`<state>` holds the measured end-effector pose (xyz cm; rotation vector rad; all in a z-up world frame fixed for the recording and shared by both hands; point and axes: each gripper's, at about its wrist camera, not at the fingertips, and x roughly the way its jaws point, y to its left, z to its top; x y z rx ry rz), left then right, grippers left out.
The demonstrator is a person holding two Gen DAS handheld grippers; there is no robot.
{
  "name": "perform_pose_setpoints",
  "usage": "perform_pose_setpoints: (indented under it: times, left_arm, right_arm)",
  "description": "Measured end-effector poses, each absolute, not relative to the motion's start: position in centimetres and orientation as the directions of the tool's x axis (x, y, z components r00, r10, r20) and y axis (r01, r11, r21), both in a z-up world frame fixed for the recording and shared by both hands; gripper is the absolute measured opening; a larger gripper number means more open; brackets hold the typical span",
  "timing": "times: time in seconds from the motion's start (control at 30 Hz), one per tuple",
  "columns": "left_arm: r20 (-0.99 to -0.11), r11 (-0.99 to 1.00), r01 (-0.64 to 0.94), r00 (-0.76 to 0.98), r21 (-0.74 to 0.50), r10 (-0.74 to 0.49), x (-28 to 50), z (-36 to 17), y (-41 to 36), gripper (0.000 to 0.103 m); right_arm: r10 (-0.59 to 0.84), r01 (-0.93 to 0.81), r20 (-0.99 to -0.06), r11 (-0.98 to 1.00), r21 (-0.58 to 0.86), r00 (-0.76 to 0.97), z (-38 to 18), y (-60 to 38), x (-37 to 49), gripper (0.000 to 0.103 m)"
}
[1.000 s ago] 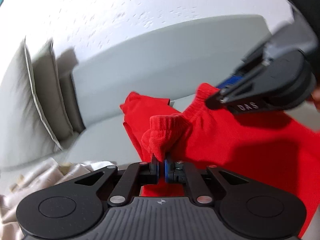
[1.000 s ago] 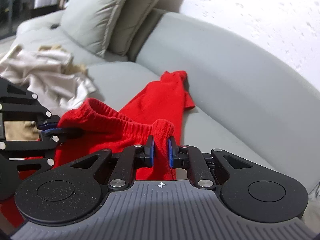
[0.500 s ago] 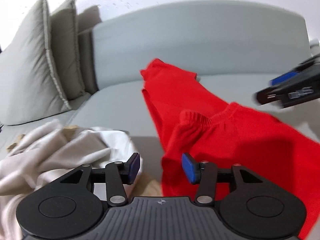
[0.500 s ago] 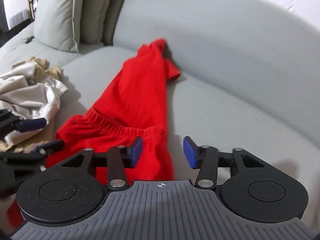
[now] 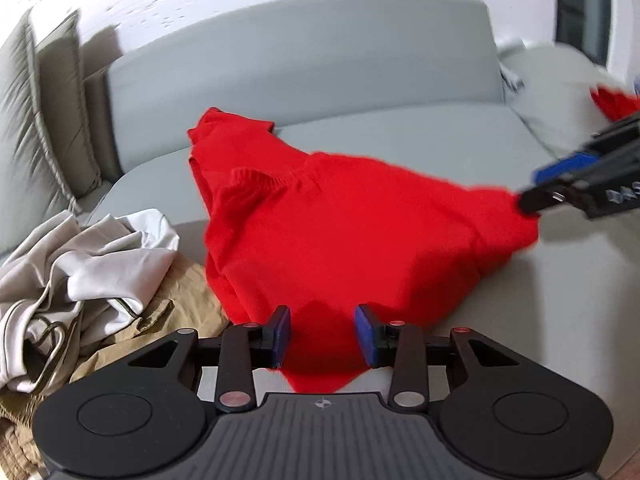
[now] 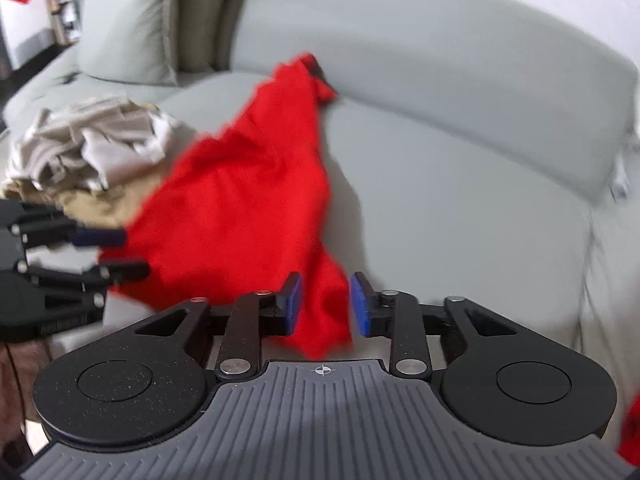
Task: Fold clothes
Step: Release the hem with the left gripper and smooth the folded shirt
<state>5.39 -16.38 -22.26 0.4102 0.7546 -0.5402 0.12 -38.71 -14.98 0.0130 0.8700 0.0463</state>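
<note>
A red garment lies spread on the grey sofa seat, one end reaching the backrest. It also shows in the right wrist view. My left gripper is open, its jaws either side of the garment's near edge. My right gripper is open with the garment's right corner between its blue pads, not clamped. The right gripper also shows in the left wrist view at the garment's right corner. The left gripper shows in the right wrist view, open at the garment's left edge.
A heap of white and tan clothes lies left of the red garment, also in the right wrist view. Grey cushions lean at the sofa's left end. A second red piece lies far right. The backrest rises behind.
Both grippers let go of the red waistband and opened. The garment dropped and now lies spread on the seat. Both grippers moved back to its near edge and corner.
</note>
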Motion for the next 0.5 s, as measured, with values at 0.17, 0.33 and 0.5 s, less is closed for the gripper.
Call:
perform_pose_setpoints:
  times: [0.17, 0.33, 0.5]
  left_arm:
    - [-0.748, 0.812, 0.573, 0.587, 0.115, -0.308, 6.0, -22.8, -15.9, 0.038]
    - [-0.752, 0.813, 0.576, 0.574, 0.089, -0.324, 6.2, -23.1, -15.2, 0.033]
    - [-0.769, 0.825, 0.565, 0.540, 0.029, -0.342, 7.1, -23.1, -14.4, 0.031]
  right_arm:
    - [0.090, -0.038, -0.775, 0.996, 0.084, 0.626, -16.9, -39.0, -1.2, 0.038]
    - [0.052, -0.062, -0.745, 0.998, 0.014, 0.665, -17.1, -37.6, -0.2, 0.003]
    - [-0.191, 0.174, -0.740, 0.980, -0.102, 0.645, -15.5, -42.9, 0.3, 0.000]
